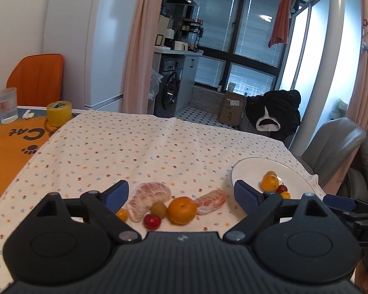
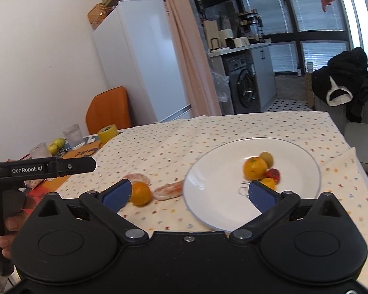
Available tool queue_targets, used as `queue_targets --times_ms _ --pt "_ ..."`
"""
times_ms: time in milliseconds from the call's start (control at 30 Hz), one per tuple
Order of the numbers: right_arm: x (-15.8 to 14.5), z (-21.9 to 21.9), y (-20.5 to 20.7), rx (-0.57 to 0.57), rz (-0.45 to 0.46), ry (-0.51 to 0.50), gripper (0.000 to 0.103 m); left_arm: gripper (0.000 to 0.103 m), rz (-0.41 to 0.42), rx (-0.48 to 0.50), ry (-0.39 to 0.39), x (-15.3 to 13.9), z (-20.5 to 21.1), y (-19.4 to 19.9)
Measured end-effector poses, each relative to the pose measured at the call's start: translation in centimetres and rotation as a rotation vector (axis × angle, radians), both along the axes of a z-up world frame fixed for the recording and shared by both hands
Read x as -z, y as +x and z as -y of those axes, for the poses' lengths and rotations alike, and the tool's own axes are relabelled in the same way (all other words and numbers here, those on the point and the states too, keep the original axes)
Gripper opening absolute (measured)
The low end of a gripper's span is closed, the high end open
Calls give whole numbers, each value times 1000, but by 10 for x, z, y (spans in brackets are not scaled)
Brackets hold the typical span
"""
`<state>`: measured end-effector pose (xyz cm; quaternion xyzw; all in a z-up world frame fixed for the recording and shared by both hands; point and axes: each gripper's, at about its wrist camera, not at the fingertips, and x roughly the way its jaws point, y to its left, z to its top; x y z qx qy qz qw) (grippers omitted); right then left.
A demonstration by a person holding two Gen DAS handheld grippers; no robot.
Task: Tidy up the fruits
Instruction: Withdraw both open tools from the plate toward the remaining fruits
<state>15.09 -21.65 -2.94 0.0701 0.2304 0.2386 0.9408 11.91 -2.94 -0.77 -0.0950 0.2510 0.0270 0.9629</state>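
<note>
The landmark is the white plate [image 2: 233,210], which sits on the flower-print tablecloth [image 1: 135,147].

Well left of the plate, off the cloth on an orange mat [image 1: 17,142], stand a clear glass [image 1: 6,105] and a yellow tape roll [image 1: 59,113].

Nearer, left of the plate on the cloth, lies a loose group of fruit. From its far side toward the plate:
- a small yellow fruit [image 1: 122,214], partly hidden behind a gripper finger;
- a large peeled citrus segment [image 1: 148,199];
- a small red fruit [image 1: 151,221] and a green-brown fruit [image 1: 159,209], in front of the large segment and close together;
- an orange [image 1: 182,210], just beside the green-brown fruit;
- a smaller peeled segment [image 1: 211,201], the nearest item to the plate; in the right wrist view its end reaches the rim.

Left gripper [image 1: 181,193]: jaws spread wide, holding nothing, held low over the loose group, which shows between the blue fingertips [image 1: 116,194].

On the plate, toward its right half, sit a second orange [image 2: 255,168], a green fruit [image 2: 267,158] behind it, a red fruit [image 2: 273,173] and a small yellow one [image 2: 268,182], all clustered.

Right gripper [image 2: 189,194]: jaws spread wide, empty, above the plate's near left rim.
</note>
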Motion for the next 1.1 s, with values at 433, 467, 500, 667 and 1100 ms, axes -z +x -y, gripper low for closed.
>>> queue_targets --times_ms 433,467,500,667,1100 --pt "-5 -38 -5 -71 13 -33 103 92 9 -92 -36 2 -42 -21" --pt "-5 -40 -5 -75 15 -35 103 92 9 -95 -41 2 -45 -23" --pt "-5 -42 -5 -78 16 -37 102 92 9 -98 -46 3 -48 -24" --pt "-5 -54 -4 -106 6 -57 94 92 8 -112 -65 7 -59 -29" --pt "10 -85 12 -151 -54 -132 66 90 -16 -140 -106 30 -82 -28"
